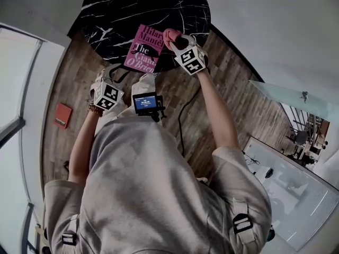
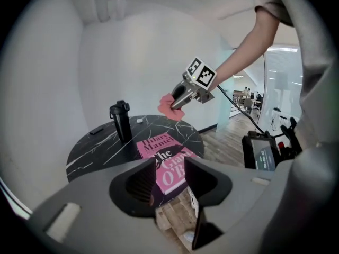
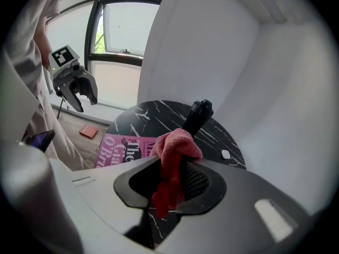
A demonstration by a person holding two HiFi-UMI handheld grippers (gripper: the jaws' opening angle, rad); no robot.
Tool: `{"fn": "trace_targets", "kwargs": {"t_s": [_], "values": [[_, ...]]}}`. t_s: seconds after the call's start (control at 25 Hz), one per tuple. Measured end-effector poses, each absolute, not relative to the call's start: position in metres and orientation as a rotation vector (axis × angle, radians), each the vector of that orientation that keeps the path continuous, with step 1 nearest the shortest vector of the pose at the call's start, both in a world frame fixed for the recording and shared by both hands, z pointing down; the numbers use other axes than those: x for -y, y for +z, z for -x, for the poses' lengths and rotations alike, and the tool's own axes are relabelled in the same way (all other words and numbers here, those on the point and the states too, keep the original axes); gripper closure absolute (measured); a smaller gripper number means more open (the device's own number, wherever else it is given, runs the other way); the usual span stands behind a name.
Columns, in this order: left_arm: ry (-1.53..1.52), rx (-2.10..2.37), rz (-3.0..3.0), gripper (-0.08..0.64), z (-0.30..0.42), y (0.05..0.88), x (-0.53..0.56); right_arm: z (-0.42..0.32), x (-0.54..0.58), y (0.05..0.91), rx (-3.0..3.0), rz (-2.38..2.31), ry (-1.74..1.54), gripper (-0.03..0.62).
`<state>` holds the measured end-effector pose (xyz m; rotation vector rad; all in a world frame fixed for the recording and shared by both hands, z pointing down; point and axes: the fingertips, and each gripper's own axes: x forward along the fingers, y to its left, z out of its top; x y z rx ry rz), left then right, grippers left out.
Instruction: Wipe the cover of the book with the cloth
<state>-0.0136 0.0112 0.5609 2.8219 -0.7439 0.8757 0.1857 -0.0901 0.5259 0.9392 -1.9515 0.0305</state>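
Note:
A pink book (image 1: pixel 142 49) lies face up at the near edge of a round black marble table (image 1: pixel 116 15). My right gripper (image 1: pixel 175 37) hovers just above the book's right side, shut on a bunched pink cloth (image 1: pixel 169 34). In the right gripper view the cloth (image 3: pixel 177 142) bulges out between the jaws, with the book (image 3: pixel 124 148) below and to the left. My left gripper (image 1: pixel 119 71) hangs short of the table over the wooden floor. It is open and holds nothing. The book (image 2: pixel 167 163) shows through the gap between its jaws.
A black bottle (image 2: pixel 121 121) stands at the back of the table, with a small white object (image 3: pixel 226 154) and a dark flat item (image 2: pixel 98 130) near it. A red square (image 1: pixel 62 115) lies on the floor at left. A small screen device (image 1: pixel 145 102) sits at the person's chest.

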Motion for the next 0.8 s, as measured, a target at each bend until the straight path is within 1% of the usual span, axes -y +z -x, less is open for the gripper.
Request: {"fn": "trace_targets", "kwargs": {"t_s": [0.4,0.8], "values": [[1.165,0.620,-2.657,0.322,-0.006,0.643,-0.002,-0.190,0.125,0.628,1.889,-0.579,0.060,0.480],[1.351,0.480,-2.600,0.286,-0.020,0.681,0.002,-0.184,0.136,0.669,1.840,-0.337,-0.005,0.486]]}}
